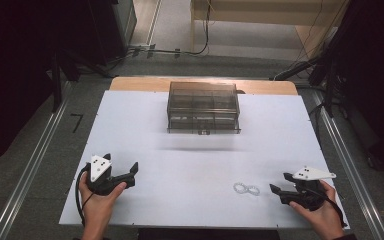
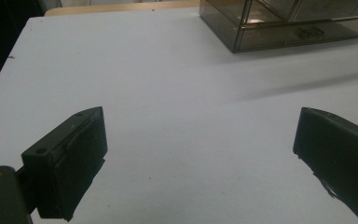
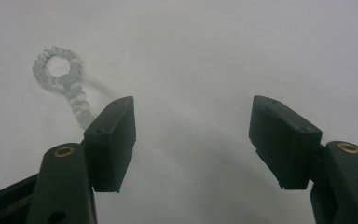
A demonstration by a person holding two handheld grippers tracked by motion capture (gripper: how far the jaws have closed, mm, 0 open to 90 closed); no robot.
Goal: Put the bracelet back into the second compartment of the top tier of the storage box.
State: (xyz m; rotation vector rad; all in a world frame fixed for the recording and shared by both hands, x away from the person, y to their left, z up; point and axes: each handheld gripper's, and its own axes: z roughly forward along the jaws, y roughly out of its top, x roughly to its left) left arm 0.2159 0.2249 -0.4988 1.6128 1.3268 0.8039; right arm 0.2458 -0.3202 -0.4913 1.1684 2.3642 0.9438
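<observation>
My left gripper (image 1: 125, 176) rests on the counter (image 1: 180, 160) at the near left, fingers wide and holding nothing. The smoky drawer box (image 1: 203, 107) sits shut at the far middle. A bead bracelet (image 1: 246, 189) lies just beside my right gripper (image 1: 278, 186), fingers wide. I judge nothing is begun; next I'd need a low, careful pinch on the beads.

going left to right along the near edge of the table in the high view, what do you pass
left gripper → beaded bracelet → right gripper
</observation>
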